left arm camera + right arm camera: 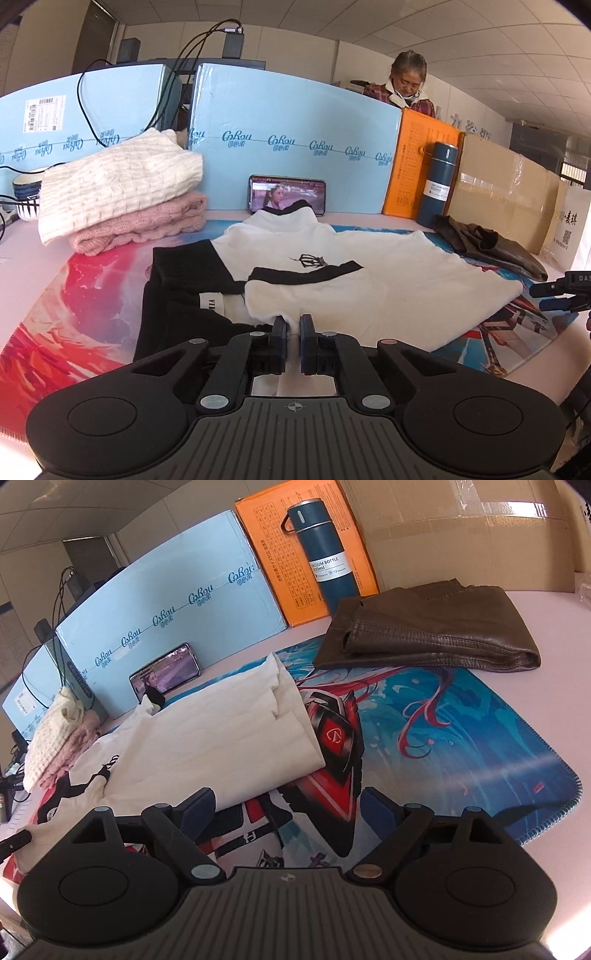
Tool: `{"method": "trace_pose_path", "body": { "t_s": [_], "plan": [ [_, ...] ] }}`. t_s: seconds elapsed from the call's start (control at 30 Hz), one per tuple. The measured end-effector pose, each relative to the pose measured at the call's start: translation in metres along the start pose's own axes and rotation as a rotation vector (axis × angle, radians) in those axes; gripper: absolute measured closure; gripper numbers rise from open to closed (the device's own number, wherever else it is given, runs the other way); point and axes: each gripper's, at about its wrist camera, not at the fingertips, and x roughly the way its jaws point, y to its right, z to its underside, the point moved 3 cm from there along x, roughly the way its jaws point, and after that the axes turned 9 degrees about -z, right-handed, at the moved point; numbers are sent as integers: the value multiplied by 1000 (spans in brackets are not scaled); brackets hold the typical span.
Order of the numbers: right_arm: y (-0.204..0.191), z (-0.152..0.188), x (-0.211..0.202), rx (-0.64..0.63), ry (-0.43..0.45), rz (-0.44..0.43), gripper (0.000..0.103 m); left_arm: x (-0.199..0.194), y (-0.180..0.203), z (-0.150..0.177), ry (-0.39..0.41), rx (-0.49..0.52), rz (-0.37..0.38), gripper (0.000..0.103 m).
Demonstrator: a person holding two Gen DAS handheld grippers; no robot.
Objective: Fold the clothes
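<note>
Clenched on the white garment's (388,273) near hem, my left claw (293,328) is mid-fold; my right claw (291,808), released, must next grip the mat-side edge.

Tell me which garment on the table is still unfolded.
The white-and-black top, spread across the mat, hem pinched by the left gripper. The cream sweater, pink sweater and brown garment lie folded.

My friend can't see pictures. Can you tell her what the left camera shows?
The left gripper has its jaws pinched on the near edge of a white and black shirt spread on a colourful mat. Folded sweaters are stacked behind it, left.
</note>
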Motion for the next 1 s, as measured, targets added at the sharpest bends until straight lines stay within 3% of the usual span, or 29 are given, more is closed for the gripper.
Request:
{"method": "trace_pose_path", "body": {
  "t_s": [0.07,0.23,0.33,0.47,0.53,0.57,0.6,0.67,0.73,0.77,0.87,1.0],
  "plan": [
    [-5,3,0,14,-15,-33,18,4,-3,-5,0,11,-8,97],
    [-6,0,8,51,0,-35,19,26,-10,6,-92,57,-49,90],
    [-4,-5,14,91,16,-29,20,22,-24,6,-72,18,-103,81],
    [-3,-7,20,100,37,-7,20,-12,-50,2,17,-66,-212,62],
    [-5,-7,24,88,44,14,20,-30,-57,2,51,-76,-228,61],
    [-5,-7,25,89,48,23,21,-37,-57,3,58,-47,-223,59],
    [-5,-8,27,96,52,30,21,-44,-53,6,56,20,-233,49],
    [-4,-10,30,111,56,44,25,-50,-37,14,33,220,-273,33],
    [-3,-12,31,138,59,62,29,-49,-19,23,-4,429,-292,31],
    [-3,-13,31,150,58,68,32,-48,-13,25,-15,485,-282,31],
    [0,-13,28,189,62,73,35,-40,1,24,-22,526,-207,31],
    [1,-11,24,223,65,49,35,-21,15,31,-29,638,-188,31]
  ]
}}
